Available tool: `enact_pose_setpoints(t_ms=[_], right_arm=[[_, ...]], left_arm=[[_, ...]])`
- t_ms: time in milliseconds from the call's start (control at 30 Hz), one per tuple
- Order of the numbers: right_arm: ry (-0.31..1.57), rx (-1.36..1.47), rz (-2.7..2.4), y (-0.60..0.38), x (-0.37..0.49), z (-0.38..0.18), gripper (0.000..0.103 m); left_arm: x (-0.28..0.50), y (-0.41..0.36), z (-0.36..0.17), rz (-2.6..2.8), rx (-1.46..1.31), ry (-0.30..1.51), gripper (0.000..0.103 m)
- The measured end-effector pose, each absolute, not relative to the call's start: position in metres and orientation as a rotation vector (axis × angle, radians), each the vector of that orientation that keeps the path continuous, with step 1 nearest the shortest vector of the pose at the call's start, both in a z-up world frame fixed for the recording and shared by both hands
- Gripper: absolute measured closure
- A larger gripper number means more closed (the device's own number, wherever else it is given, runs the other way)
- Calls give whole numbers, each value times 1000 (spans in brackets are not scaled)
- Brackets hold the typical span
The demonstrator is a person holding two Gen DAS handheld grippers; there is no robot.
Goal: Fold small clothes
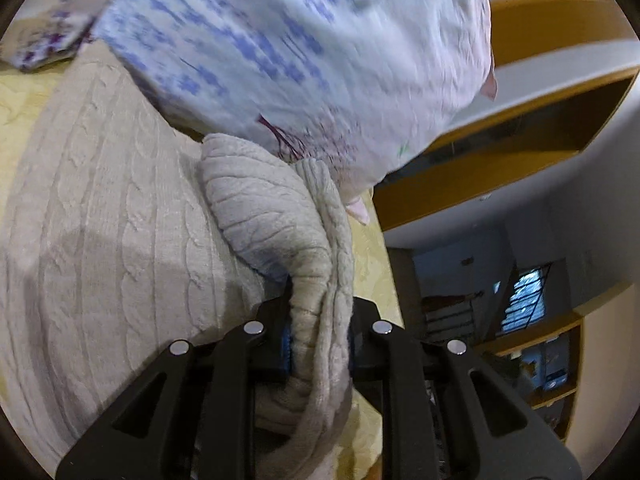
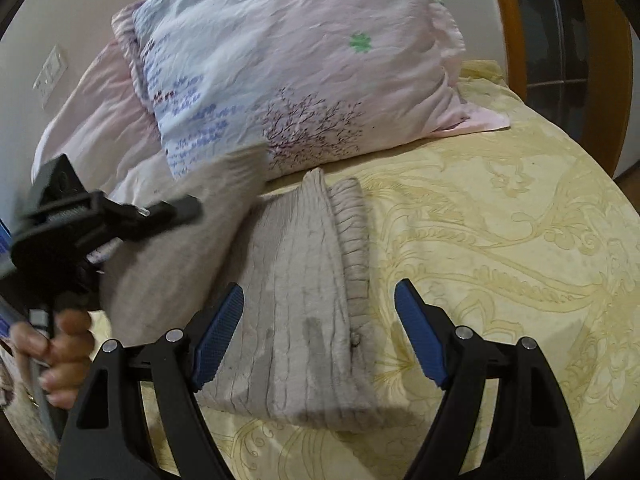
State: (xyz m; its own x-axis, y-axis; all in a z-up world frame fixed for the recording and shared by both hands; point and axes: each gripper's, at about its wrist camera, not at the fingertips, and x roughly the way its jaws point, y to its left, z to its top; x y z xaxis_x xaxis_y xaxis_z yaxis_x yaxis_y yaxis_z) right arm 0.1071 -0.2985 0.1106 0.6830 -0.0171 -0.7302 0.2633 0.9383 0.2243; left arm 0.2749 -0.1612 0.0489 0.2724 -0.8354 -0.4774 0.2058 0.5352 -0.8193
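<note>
Two grippers in view, one sweater in play. Largest first: your bed [image 2: 500,240], yellow patterned cover, takes up most of the right wrist view. At its head sits a pillow [image 2: 280,80], pale pink and blue with a tree print, leaning over a second pink one behind it.

The sweater [image 2: 304,300], beige cable knit, lies on the cover just in front of the pillow, its far edge close under the pillow's lower edge. One part is flat on the bed; another part is lifted off to the left and blurred.

Your left gripper [image 1: 320,344] is nearly closed, clamped on a bunched fold of the sweater [image 1: 304,240]; knit fills the gap between the blue pads and hangs over the front. In the right wrist view the same tool [image 2: 120,216] is at the left, above the bed, with the raised cloth beside it.

Your left hand [image 2: 60,356] wraps the handle at the lower left.

Your right gripper [image 2: 320,332] stands wide apart, nothing held, above the flat part of the sweater.
</note>
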Motion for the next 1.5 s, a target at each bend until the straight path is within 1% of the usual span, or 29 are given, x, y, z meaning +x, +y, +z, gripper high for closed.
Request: enact_pose_setpoints(t_ms=[67, 133, 167, 200, 233, 300, 400, 500, 567, 667, 733, 767, 867, 900, 933, 967, 1000, 1033, 1300, 1367, 1433, 1500], right_arm=[[801, 365, -144, -305, 106, 112, 23], [799, 422, -111, -311, 109, 111, 23], [799, 451, -96, -314, 109, 111, 23], [796, 481, -80, -317, 110, 111, 24], [790, 528, -46, -321, 110, 111, 23], [779, 615, 27, -326, 111, 112, 23], [805, 767, 154, -336, 120, 110, 23], [850, 842, 193, -343, 130, 106, 23], [908, 858, 175, -345, 138, 101, 23], [942, 826, 103, -348, 147, 96, 25], [935, 831, 86, -351, 153, 94, 34], [929, 828, 80, -352, 156, 94, 36], [929, 801, 62, -352, 173, 91, 46], [937, 793, 55, -351, 177, 89, 56], [943, 782, 49, -350, 182, 87, 69], [948, 768, 51, -347, 183, 86, 76], [955, 741, 46, -344, 185, 85, 89], [952, 698, 41, -339, 185, 86, 94], [780, 519, -15, -326, 154, 125, 94], [819, 496, -85, -333, 154, 118, 94], [900, 506, -147, -342, 159, 95, 94], [921, 575, -131, -350, 159, 83, 93]], left_arm=[[277, -171, 44, -779, -701, 1094, 82], [282, -173, 40, -785, -725, 1111, 75], [283, -174, 41, -797, -740, 1115, 69], [285, -177, 42, -805, -750, 1114, 60], [285, -177, 44, -839, -768, 1114, 54], [282, -175, 51, -883, -791, 1112, 37], [273, -157, 67, -914, -769, 1070, 29], [265, -133, 82, -835, -671, 1005, 22], [260, -112, 87, -722, -564, 966, 21], [258, -93, 85, -599, -466, 945, 20], [262, -82, 72, -548, -430, 981, 20], [262, -80, 69, -540, -427, 1002, 20], [262, -71, 50, -528, -415, 1060, 20], [260, -67, 44, -530, -412, 1065, 20], [258, -68, 41, -537, -410, 1069, 20], [258, -68, 40, -541, -408, 1074, 20], [259, -71, 38, -546, -403, 1078, 20], [260, -73, 37, -555, -394, 1085, 20], [251, -80, 34, -621, -368, 1099, 20], [244, -78, 33, -637, -355, 1101, 20], [241, -83, 31, -648, -339, 1105, 21], [236, -81, 32, -655, -330, 1104, 22]])
